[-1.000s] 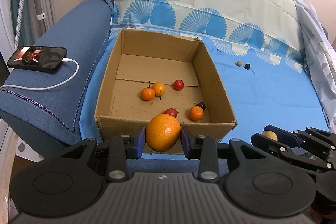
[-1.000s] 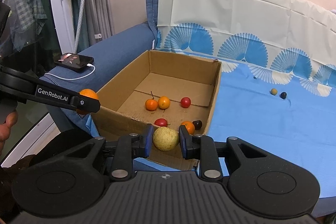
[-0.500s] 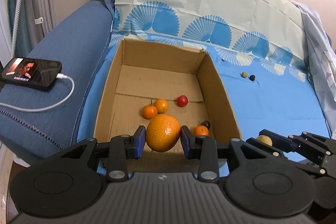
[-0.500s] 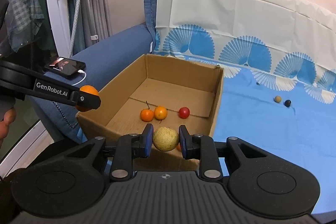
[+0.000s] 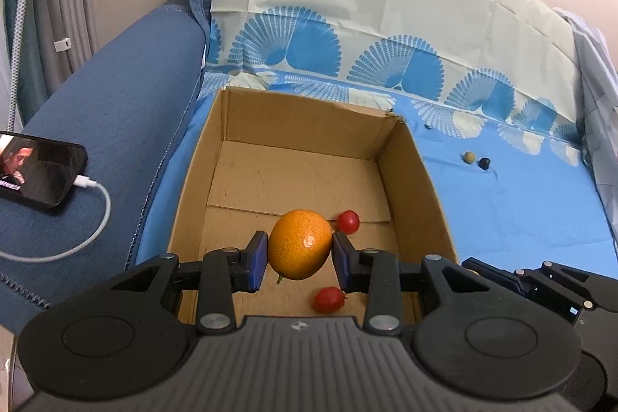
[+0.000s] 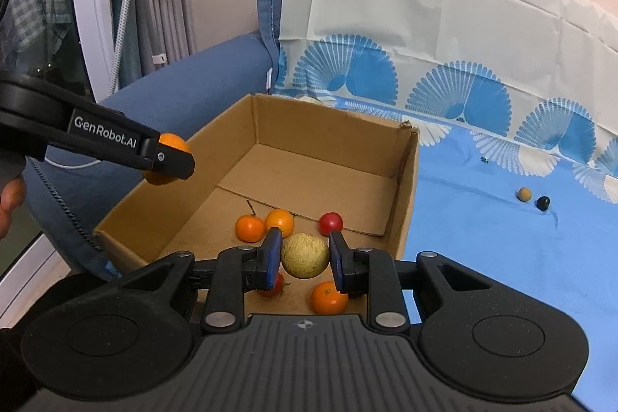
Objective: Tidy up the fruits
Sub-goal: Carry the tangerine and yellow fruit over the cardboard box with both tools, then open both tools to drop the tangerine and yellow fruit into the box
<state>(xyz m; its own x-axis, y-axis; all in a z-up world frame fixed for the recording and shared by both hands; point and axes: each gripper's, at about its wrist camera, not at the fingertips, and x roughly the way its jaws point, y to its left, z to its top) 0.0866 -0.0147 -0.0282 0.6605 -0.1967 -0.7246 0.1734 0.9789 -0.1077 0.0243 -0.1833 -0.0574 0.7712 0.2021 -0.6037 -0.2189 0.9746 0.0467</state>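
Left gripper clamps orange, right gripper pale fruit, over box; both round, firm, likely slippery; I grip mid-girth.

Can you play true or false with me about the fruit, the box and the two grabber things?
1. The left gripper holds a big orange citrus fruit. True.
2. The right gripper is empty. False: it is shut on a round pale yellow fruit.
3. The brown cardboard box has no fruit in it. False: small orange fruits and a small red fruit lie on its floor.
4. Two tiny fruits, one yellowish ball and one black ball, lie outside the box on the blue patterned sheet. True.
5. A black phone with a white cable plugged in lies inside the box. False: it rests on the blue sofa armrest.
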